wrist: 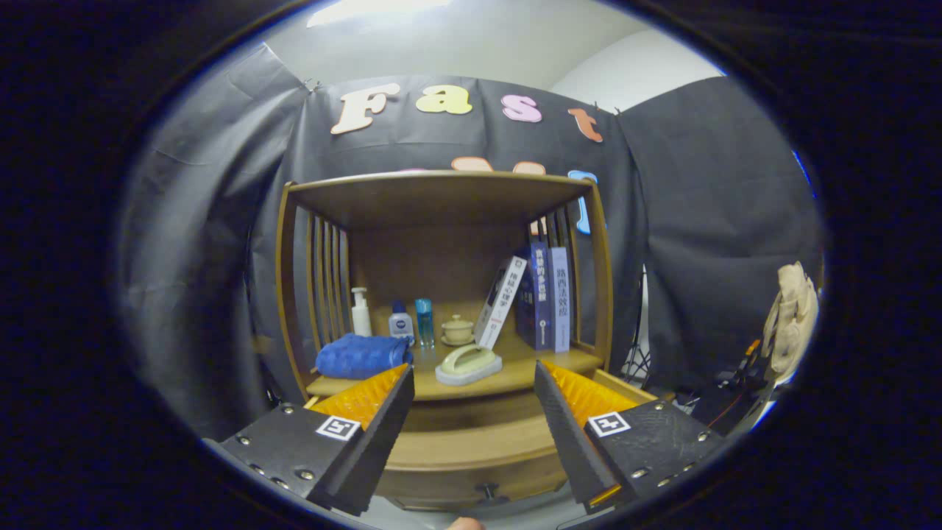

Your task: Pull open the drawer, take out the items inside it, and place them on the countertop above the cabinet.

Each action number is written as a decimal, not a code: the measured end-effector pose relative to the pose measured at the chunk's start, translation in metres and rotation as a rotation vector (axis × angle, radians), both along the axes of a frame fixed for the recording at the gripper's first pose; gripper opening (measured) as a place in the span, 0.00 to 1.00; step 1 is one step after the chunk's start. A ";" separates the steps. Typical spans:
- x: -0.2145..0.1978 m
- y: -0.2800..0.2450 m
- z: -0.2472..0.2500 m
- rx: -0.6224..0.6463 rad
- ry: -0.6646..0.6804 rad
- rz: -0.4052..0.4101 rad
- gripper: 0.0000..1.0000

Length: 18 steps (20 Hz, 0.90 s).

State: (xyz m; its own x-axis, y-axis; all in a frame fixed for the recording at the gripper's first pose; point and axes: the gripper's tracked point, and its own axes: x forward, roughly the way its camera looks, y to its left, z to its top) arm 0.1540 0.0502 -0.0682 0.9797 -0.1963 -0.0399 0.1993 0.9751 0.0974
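I hold the gripper (475,375) with its fingers spread wide and grasping nothing, facing a wooden cabinet (441,221). The drawer (471,460) sits low between the fingers, shut, its small knob (486,489) near and partly cut off; I cannot see what is inside. Beyond the fingertips, on the countertop (530,364), lie a blue towel (362,355) at left, a pale brush (469,364) in the middle, bottles (401,320) and a small lidded cup (458,329) farther back, and books (548,298) at right.
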 end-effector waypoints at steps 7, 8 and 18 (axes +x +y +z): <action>-0.017 -0.003 -0.089 0.052 0.178 0.040 0.97; -0.013 -0.002 -0.095 0.061 0.193 0.044 0.97; 0.005 0.006 -0.130 0.093 0.256 0.136 0.97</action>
State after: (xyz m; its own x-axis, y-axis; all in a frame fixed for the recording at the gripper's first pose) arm 0.1590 0.0559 -0.1978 0.9526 -0.0475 -0.3004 0.0967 0.9838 0.1511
